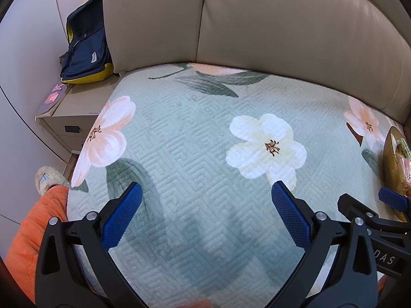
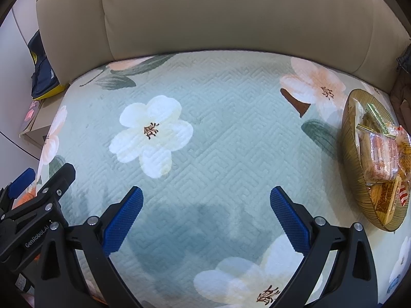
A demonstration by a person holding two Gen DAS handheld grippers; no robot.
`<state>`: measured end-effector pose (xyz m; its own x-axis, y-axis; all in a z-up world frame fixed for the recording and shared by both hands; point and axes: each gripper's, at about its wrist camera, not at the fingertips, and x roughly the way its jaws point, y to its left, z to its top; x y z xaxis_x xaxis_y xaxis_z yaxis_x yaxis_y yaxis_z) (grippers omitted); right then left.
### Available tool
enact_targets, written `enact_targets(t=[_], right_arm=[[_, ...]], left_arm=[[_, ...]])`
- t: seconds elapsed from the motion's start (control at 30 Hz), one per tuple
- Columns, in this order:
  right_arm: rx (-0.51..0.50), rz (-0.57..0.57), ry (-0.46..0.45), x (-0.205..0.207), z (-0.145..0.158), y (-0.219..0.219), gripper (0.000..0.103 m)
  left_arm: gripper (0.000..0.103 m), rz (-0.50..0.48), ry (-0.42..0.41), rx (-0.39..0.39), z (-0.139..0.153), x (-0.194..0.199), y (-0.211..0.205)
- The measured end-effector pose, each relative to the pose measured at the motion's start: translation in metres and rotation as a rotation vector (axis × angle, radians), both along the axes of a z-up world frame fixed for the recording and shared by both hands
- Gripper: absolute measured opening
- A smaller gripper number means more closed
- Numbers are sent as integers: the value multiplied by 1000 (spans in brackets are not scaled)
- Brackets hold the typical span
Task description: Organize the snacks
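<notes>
Both tools hover above a quilted, pale green sofa cover (image 2: 218, 118) printed with large flowers. The left gripper (image 1: 206, 200) has its jaws spread wide, holding nothing; its blue pads (image 1: 120, 218) are finely ribbed. The right gripper (image 2: 206, 200) is likewise wide apart and holds nothing. The snacks (image 2: 382, 159), crinkled clear and orange wrappers, lie piled in a ribbed, golden oval tray (image 2: 352, 159) at the cover's right edge, well apart from both grippers. Smooth beige leather cushions (image 2: 205, 12) form the backrest.

The right gripper (image 2: 206, 206) hovers with jaws spread wide over the floral sofa cover (image 2: 218, 133), holding nothing. At the cover's right edge, a golden ribbed bowl (image 2: 353, 159) holds wrapped snacks (image 2: 382, 154). The left gripper (image 2: 33, 192) shows at the left edge.
</notes>
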<state>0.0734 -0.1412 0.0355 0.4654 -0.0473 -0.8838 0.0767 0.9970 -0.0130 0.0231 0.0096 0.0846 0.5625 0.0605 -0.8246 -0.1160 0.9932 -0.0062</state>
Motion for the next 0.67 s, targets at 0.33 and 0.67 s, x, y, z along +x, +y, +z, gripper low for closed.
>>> enact_targets(t=[0.33,0.67], right_arm=[[-13,-5,-12,1,-6,-8,98],[-46,24,-64,0,-45,-25,98]], left_arm=[[99,35,-30,19,0,7,9],[100,39,153,-40,-44,41,7]])
